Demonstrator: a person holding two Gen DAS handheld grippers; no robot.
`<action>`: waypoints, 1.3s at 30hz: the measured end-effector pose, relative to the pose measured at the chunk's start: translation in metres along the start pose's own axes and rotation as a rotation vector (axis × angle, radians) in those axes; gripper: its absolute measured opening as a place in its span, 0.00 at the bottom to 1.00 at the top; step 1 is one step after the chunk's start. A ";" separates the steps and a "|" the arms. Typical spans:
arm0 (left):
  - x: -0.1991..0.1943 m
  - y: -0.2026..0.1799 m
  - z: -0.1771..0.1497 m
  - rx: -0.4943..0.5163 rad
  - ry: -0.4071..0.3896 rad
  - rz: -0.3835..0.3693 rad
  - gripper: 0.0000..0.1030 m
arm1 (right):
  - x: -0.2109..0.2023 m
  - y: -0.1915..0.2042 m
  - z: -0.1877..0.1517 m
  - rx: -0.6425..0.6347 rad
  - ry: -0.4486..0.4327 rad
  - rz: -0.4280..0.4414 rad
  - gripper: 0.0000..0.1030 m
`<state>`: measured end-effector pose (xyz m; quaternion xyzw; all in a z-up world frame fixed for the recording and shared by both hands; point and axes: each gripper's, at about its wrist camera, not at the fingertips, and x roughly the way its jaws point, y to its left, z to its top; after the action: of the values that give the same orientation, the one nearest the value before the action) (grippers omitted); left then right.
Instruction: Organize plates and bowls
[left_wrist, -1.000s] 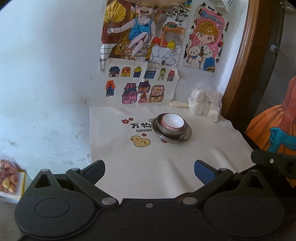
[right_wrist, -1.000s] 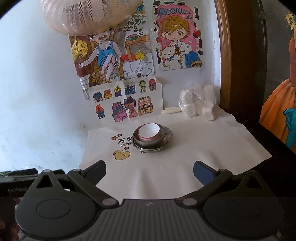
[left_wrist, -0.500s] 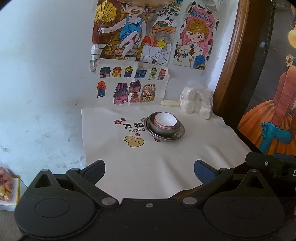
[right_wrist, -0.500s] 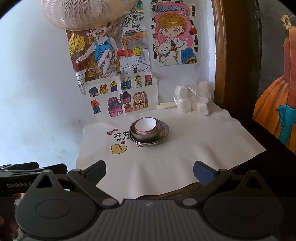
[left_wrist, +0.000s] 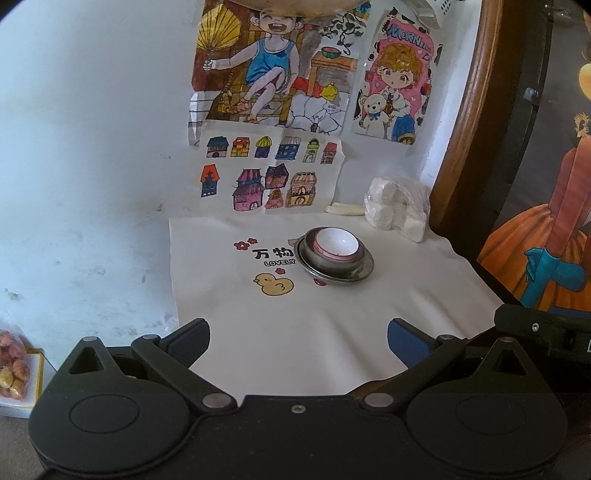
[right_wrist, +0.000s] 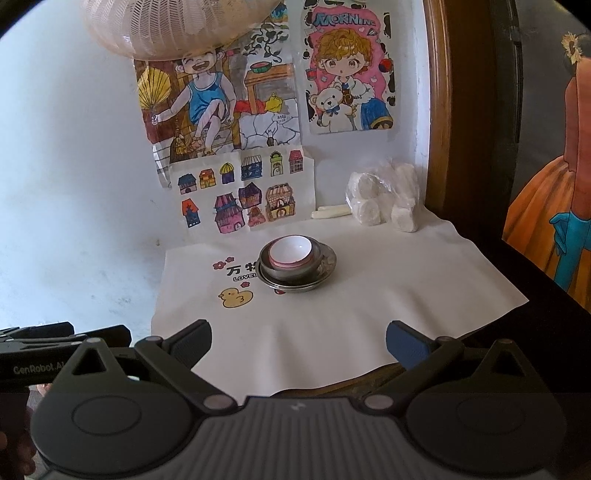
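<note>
A small white bowl with a pink rim sits nested in a metal bowl, which rests on a metal plate. The stack stands on a white cloth printed with a yellow duck. My left gripper hangs open well short of the stack, over the cloth's near edge, with nothing between its fingers. My right gripper is open too and just as far back. The left gripper's body shows at the left edge of the right wrist view.
A plastic bag of white rolls and a pale stick lie at the back by the wall. Drawings hang on the wall. A wooden frame stands to the right. A snack packet lies far left.
Both grippers have drawn back and risen slightly, so the stack looks smaller and farther away. The stack has not moved, and both grippers stay open.
</note>
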<state>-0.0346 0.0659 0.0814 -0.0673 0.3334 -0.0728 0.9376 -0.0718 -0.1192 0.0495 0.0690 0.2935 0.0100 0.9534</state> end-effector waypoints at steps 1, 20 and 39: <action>0.000 0.000 0.000 -0.005 0.001 0.001 0.99 | 0.000 0.000 0.000 -0.001 -0.002 0.000 1.00; -0.008 -0.008 0.001 0.014 0.007 0.037 0.99 | -0.003 -0.002 -0.001 -0.002 -0.006 -0.003 1.00; -0.005 -0.006 0.002 0.006 0.013 0.023 0.98 | -0.003 -0.002 0.000 0.001 -0.006 -0.006 1.00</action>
<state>-0.0378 0.0610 0.0867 -0.0604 0.3399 -0.0635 0.9364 -0.0744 -0.1217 0.0505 0.0686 0.2907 0.0069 0.9543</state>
